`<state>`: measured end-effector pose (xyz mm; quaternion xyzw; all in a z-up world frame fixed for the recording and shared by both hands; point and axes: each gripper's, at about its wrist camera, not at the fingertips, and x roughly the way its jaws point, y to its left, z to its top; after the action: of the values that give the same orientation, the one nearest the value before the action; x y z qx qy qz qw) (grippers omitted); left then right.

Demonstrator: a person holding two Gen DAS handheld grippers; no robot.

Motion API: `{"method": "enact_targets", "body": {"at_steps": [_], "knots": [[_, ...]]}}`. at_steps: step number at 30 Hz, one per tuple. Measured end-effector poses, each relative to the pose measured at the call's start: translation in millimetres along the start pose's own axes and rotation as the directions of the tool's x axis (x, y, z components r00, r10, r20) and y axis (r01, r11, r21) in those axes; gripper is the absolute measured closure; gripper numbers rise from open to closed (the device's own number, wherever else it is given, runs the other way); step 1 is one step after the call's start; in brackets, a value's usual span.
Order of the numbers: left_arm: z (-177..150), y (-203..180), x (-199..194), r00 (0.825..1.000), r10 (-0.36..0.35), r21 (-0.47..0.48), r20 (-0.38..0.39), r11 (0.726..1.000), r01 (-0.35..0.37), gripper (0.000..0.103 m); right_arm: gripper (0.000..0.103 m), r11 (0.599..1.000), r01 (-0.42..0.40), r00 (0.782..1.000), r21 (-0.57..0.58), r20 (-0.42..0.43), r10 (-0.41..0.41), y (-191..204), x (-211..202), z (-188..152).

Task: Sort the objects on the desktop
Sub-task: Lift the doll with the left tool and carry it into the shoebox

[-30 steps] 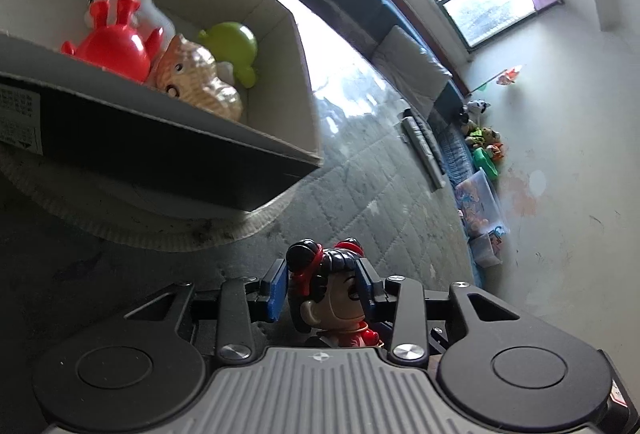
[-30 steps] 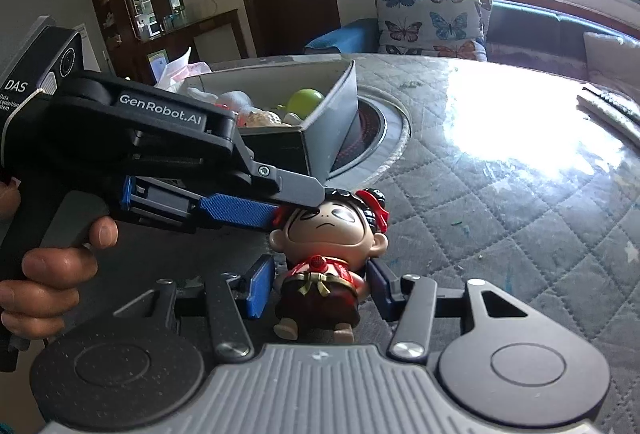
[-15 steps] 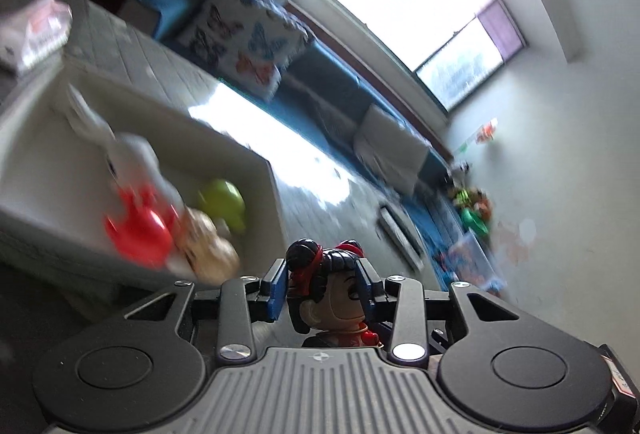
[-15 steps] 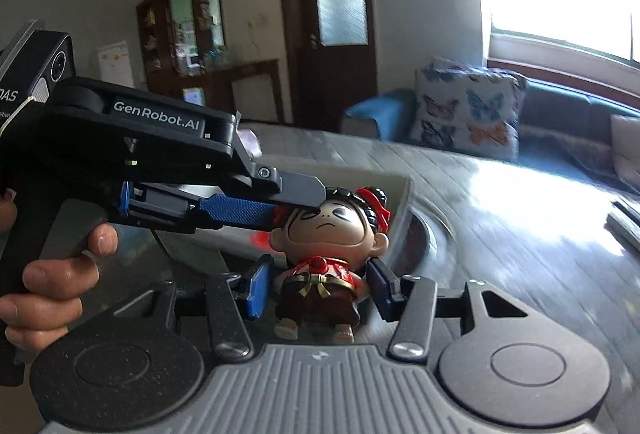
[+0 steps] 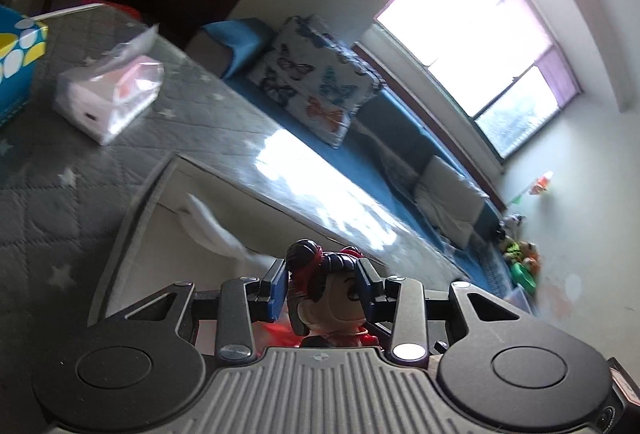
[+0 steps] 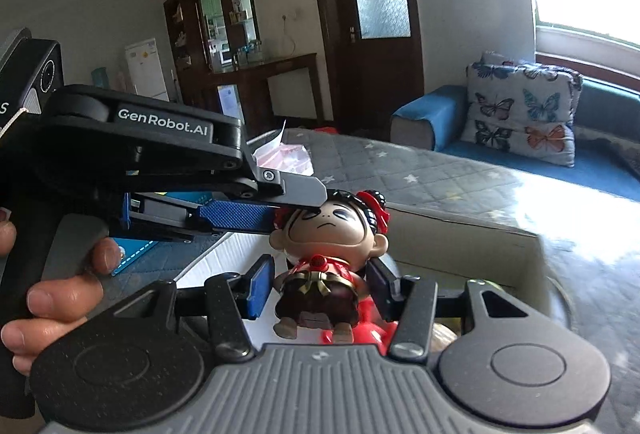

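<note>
We are holding the doll over the box, both grippers in close.

Our left gripper (image 5: pixel 322 284) is pinching the doll (image 5: pixel 326 298) by the head, its blue fingers (image 5: pixel 276 290) pressing in on either side below the red-tied hair buns. In the right wrist view the doll (image 6: pixel 324 254) is hanging in the air with its feet dangling above a red toy (image 6: pixel 368 330) lying in the box (image 6: pixel 460 238). Our right gripper (image 6: pixel 320 286) is flanking the doll's body with fingers (image 6: pixel 260 288) spread, and we cannot tell whether they are touching it. A hand (image 6: pixel 56 290) is gripping the left tool's handle. The box is sitting on the grey quilted tabletop (image 5: pixel 52 193), with a tissue pack (image 5: pixel 110 97) lying further back.
</note>
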<state>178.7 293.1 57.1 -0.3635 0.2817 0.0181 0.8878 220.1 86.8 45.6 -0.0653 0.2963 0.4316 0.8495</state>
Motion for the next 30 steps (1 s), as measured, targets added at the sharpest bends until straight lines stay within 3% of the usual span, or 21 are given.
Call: {"method": "enact_targets", "body": {"at_steps": [10, 19, 26, 30], "knots": [[4, 41, 22, 0.994, 0.091, -0.045, -0.057, 0.995, -0.093, 0.063, 0.053, 0.999, -0.049, 0.994, 0.010, -0.102, 0.050, 7, 68, 11], [-4, 26, 27, 0.983, 0.170, 0.076, -0.061, 0.983, -0.166, 0.066, 0.053, 0.998, -0.059, 0.981, 0.025, -0.182, 0.062, 3, 88, 3], [-11, 15, 33, 0.968, 0.246, 0.174, -0.044, 0.956, -0.235, 0.066, 0.053, 0.998, -0.061, 0.975, 0.004, -0.213, 0.060, 8, 95, 1], [-12, 15, 34, 0.967, 0.251, 0.183, -0.038, 0.953, -0.240, 0.065, 0.052, 0.998, -0.065, 0.972, -0.010, -0.226, 0.061, 11, 96, 0]]}}
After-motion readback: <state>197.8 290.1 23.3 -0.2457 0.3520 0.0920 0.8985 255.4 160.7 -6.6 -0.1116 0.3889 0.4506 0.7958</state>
